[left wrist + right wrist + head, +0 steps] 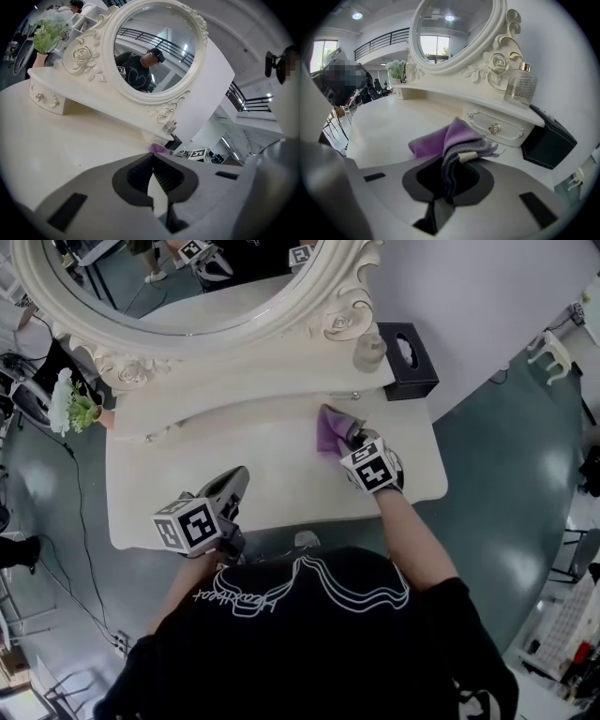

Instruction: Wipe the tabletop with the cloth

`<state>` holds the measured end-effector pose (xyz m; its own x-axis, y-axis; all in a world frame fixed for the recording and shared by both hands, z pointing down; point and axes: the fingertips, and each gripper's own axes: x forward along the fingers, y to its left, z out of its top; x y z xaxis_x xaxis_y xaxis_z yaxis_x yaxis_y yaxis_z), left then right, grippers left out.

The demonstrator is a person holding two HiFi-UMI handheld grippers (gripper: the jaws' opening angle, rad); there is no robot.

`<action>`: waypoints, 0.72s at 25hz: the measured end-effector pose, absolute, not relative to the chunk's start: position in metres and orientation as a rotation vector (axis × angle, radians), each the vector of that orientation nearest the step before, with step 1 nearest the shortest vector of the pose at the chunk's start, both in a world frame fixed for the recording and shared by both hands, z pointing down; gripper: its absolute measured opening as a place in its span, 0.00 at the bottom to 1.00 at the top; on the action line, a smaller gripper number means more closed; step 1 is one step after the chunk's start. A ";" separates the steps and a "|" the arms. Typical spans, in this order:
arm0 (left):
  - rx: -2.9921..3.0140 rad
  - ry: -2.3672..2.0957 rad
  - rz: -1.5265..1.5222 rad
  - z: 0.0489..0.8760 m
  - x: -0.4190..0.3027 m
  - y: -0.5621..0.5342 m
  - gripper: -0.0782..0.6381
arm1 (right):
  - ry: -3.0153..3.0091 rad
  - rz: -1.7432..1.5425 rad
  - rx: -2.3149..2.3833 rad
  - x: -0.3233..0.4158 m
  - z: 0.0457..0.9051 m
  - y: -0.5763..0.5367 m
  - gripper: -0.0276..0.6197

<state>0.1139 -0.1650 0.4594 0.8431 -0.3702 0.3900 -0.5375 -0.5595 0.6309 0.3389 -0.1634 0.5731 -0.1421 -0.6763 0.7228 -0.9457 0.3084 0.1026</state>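
Observation:
A purple and grey cloth (332, 428) (450, 138) lies bunched on the cream tabletop (262, 474), near the small drawer at the back right. My right gripper (354, 439) (451, 174) is shut on the cloth's near edge. Over the front left part of the tabletop sits my left gripper (236, 482) (153, 159), shut with nothing between its jaws. A scrap of the purple cloth (156, 148) shows just beyond its tips in the left gripper view.
An ornate oval mirror (187, 296) on a raised shelf spans the table's back. A glass perfume bottle (521, 86) stands on that shelf, a black tissue box (407, 360) at the back right corner, and a flower vase (73, 404) at the left end.

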 end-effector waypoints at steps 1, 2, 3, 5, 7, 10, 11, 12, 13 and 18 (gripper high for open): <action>2.227 -0.654 0.271 0.460 0.117 -0.165 0.12 | -1.889 0.509 1.446 0.343 0.574 -0.162 0.12; 2.227 -0.650 0.271 0.461 0.120 -0.164 0.12 | -1.888 0.509 1.454 0.347 0.574 -0.161 0.12; 2.227 -0.646 0.272 0.462 0.123 -0.164 0.12 | -1.886 0.509 1.463 0.352 0.574 -0.160 0.12; 2.226 -0.638 0.276 0.464 0.130 -0.162 0.12 | -1.872 0.521 1.481 0.363 0.578 -0.156 0.12; 2.226 -0.629 0.279 0.465 0.137 -0.161 0.12 | -1.856 0.530 1.496 0.373 0.578 -0.152 0.12; 2.231 -0.615 0.286 0.464 0.146 -0.159 0.12 | -1.841 0.531 1.518 0.388 0.577 -0.147 0.12; 2.234 -0.611 0.288 0.464 0.149 -0.159 0.12 | -1.837 0.530 1.524 0.392 0.577 -0.146 0.12; 2.236 -0.607 0.288 0.464 0.152 -0.158 0.12 | -1.831 0.530 1.530 0.397 0.577 -0.144 0.12; 2.238 -0.601 0.288 0.463 0.155 -0.158 0.12 | -1.823 0.535 1.537 0.402 0.577 -0.141 0.12; 2.258 -0.573 0.297 0.459 0.171 -0.156 0.12 | -1.779 0.552 1.582 0.429 0.577 -0.130 0.12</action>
